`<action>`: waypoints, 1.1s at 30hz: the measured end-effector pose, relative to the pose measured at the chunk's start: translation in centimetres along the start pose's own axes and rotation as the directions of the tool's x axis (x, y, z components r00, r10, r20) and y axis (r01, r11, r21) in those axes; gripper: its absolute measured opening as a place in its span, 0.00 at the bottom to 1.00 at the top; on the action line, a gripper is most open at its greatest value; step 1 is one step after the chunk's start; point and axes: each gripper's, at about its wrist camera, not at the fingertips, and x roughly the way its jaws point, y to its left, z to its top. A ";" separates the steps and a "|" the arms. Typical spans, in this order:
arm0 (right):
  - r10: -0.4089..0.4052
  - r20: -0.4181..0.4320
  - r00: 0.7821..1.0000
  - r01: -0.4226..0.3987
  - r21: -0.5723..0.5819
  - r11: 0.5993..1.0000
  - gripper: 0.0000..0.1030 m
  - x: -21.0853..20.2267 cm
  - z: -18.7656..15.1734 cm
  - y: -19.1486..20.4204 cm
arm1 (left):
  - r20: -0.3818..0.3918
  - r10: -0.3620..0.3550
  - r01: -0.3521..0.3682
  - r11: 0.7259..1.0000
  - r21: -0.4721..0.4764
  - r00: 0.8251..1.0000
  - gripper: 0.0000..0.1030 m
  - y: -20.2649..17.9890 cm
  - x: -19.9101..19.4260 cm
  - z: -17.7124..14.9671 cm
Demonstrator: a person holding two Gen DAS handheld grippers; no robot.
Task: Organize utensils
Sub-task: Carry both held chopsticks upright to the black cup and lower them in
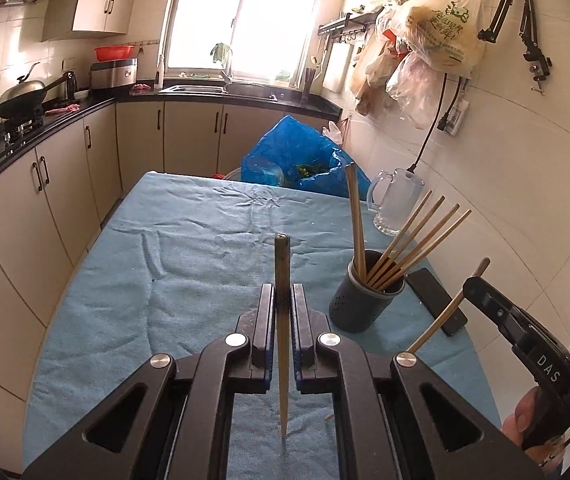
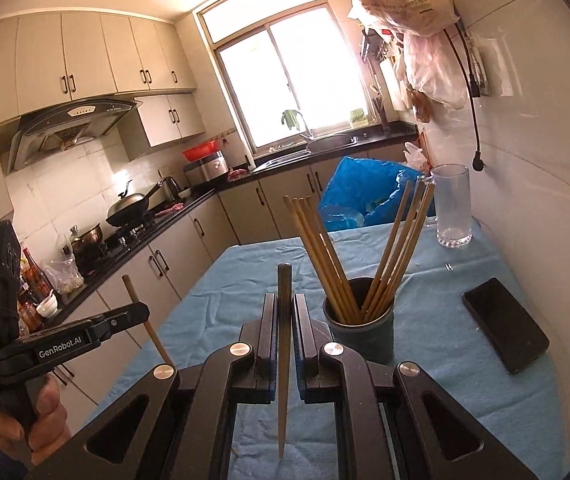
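A dark grey utensil holder [image 1: 365,300] [image 2: 361,332] stands on the blue cloth and holds several wooden chopsticks [image 1: 413,240] [image 2: 325,256]. My left gripper [image 1: 284,292] is shut on one wooden chopstick [image 1: 282,340], held upright above the cloth, left of the holder. My right gripper [image 2: 284,304] is shut on another chopstick [image 2: 284,360], just left of the holder. Each gripper shows in the other's view, the right one [image 1: 473,284] with its chopstick [image 1: 445,312], the left one [image 2: 141,312] with its chopstick [image 2: 145,320].
A black phone [image 1: 437,300] [image 2: 505,324] lies right of the holder. A glass mug [image 1: 397,200] [image 2: 451,208] stands at the far right by the tiled wall. A blue plastic bag [image 1: 297,160] sits behind the table [image 1: 165,240]. Kitchen counters run along the left and back.
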 end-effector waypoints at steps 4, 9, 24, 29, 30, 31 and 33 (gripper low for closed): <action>-0.006 -0.001 1.000 0.006 0.005 1.000 0.08 0.0 0.0 -0.2 | 0.002 0.004 -0.004 1.000 -0.001 1.000 0.07 0.0 -0.1 0.0; -0.012 -0.004 1.000 0.012 0.013 1.000 0.08 0.0 0.0 -0.4 | 0.004 0.016 -0.016 1.000 -0.006 1.000 0.07 -0.1 -0.2 0.1; -0.018 0.007 1.000 0.017 0.029 0.999 0.08 -0.9 0.1 -0.8 | 0.015 0.023 -0.023 1.000 0.001 1.000 0.07 -1.0 -0.8 0.2; -0.018 0.019 1.000 0.017 0.037 0.999 0.08 -1.6 0.3 -1.0 | 0.023 0.023 -0.023 1.000 0.006 0.999 0.07 -1.5 -1.2 0.4; -0.017 0.021 1.000 0.017 0.038 0.999 0.08 -1.7 0.4 -1.1 | 0.024 0.022 -0.022 1.000 0.007 0.999 0.07 -1.6 -1.3 0.4; -0.018 0.024 1.000 0.017 0.040 0.999 0.08 -1.8 0.4 -1.1 | 0.025 0.022 -0.023 1.000 0.008 0.999 0.07 -1.7 -1.4 0.5; -0.018 0.030 0.999 0.017 0.040 0.999 0.08 -2.2 0.5 -1.3 | 0.027 0.022 -0.023 1.000 0.014 0.999 0.07 -2.0 -1.5 0.6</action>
